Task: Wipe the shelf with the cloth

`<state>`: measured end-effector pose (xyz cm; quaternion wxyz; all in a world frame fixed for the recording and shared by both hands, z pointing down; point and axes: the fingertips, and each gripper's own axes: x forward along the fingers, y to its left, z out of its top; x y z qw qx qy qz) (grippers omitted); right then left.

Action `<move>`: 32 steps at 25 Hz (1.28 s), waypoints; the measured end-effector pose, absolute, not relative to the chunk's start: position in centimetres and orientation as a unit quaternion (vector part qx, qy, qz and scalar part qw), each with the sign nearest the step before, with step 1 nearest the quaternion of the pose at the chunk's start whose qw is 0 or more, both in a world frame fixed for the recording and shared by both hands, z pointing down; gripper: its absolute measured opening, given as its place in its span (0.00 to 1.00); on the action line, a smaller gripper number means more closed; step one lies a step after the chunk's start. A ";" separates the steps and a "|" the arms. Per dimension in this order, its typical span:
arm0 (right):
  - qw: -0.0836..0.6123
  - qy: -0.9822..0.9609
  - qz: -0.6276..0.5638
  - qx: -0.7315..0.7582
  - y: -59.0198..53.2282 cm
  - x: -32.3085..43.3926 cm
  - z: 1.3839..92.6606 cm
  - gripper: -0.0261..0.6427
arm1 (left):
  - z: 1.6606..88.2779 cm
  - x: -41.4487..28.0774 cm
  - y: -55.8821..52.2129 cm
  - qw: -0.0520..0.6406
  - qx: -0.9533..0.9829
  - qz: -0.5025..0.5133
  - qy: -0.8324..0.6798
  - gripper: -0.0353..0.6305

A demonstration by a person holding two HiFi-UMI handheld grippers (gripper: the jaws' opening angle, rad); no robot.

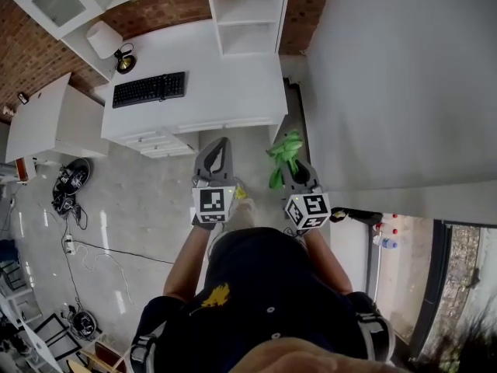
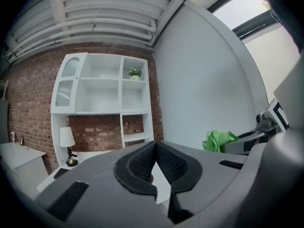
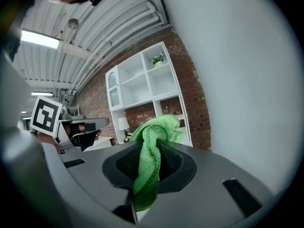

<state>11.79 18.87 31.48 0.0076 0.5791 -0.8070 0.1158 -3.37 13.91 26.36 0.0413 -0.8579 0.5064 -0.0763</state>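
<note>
**Two grippers in the air, cloth pinched in the right one**

Both grippers point toward a white desk (image 1: 233, 92) set against a brick wall (image 1: 167, 10). They are over the floor (image 1: 147, 208), short of the desk's front edge.

The right gripper (image 1: 297, 176) has its jaws closed on the green cloth (image 3: 151, 146). The cloth is clamped between the two dark pads. A bunched head of it pushes out past the jaw tips, and a narrow tail runs back down the slot between the pads toward the camera. In the head view the bunch hides the tips of that gripper.

The left gripper (image 1: 222, 146) is beside it, apart from it and level with it. Its jaws are together, meeting at the tips with only a thin wedge of gap lower down, and nothing is between them.

The shelf (image 2: 102, 96) is a white unit of open bays rising from the desk against the brick. A small plant (image 2: 135, 73) stands in an upper right bay. The cloth is well apart from the shelf and touches nothing but the jaws. A plain white wall (image 1: 404, 76) is close on its right.

On the desk lie a black keyboard (image 1: 149, 88) and, at the far left corner, a lamp (image 1: 105, 40).
</note>
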 end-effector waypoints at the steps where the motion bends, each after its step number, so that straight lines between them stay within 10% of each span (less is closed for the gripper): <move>1: 0.006 -0.803 0.120 0.583 17.7 12.2 31.4 0.11 | 26.7 -3.4 12.6 0.034 -0.858 -0.076 0.507 0.08; 32: 0.235 -0.844 0.042 0.480 -19.3 10.7 45.1 0.11 | 43.5 -10.2 -13.5 -0.061 -0.795 -0.109 0.593 0.08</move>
